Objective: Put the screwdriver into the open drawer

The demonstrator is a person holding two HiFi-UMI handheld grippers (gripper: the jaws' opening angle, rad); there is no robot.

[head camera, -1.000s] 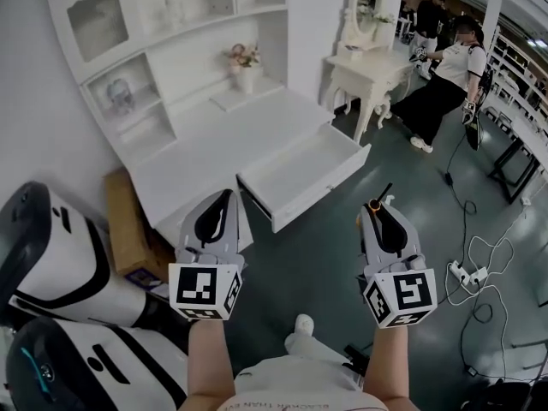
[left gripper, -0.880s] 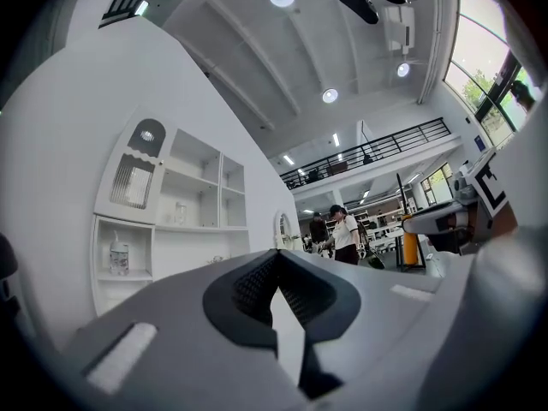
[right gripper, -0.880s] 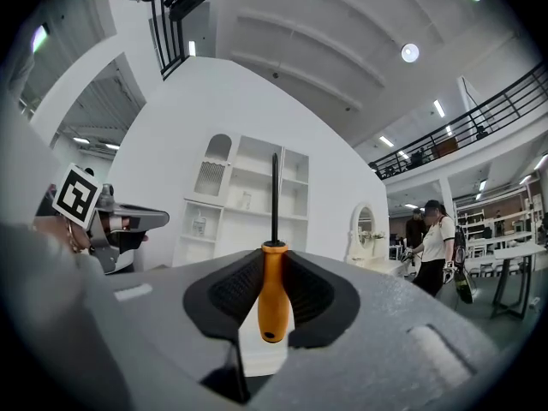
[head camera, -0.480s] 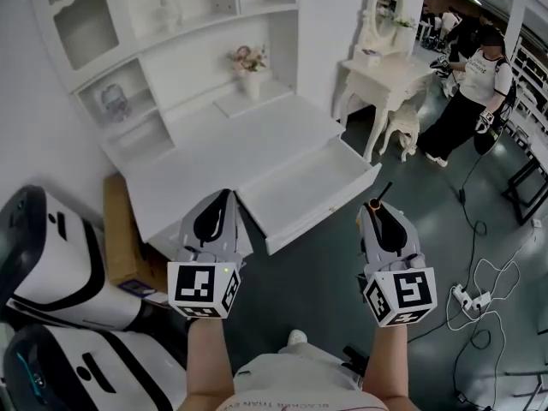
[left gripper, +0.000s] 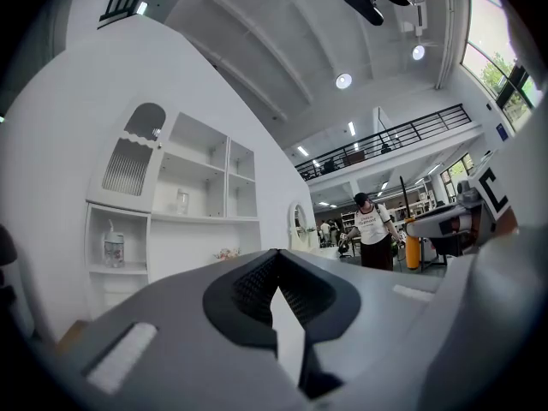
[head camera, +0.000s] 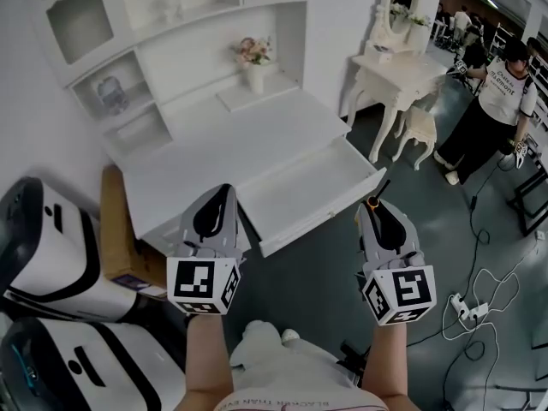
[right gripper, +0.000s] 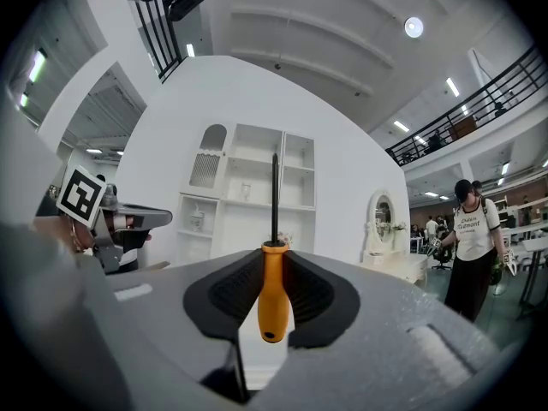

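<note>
left gripper is pinched shut with nothing in it, hovering over the front edge of the white desk. a cardboard box sits just off its left side. the open drawer is ahead of both grippers, between them, closer to the right one's tip. right gripper is narrow, clamped on the orange handle of the screwdriver, whose dark shaft sticks straight out past the jaws, pointing toward the drawer's right corner but not touching it. further right of that gripper a person stands near a white vanity table.
</note>
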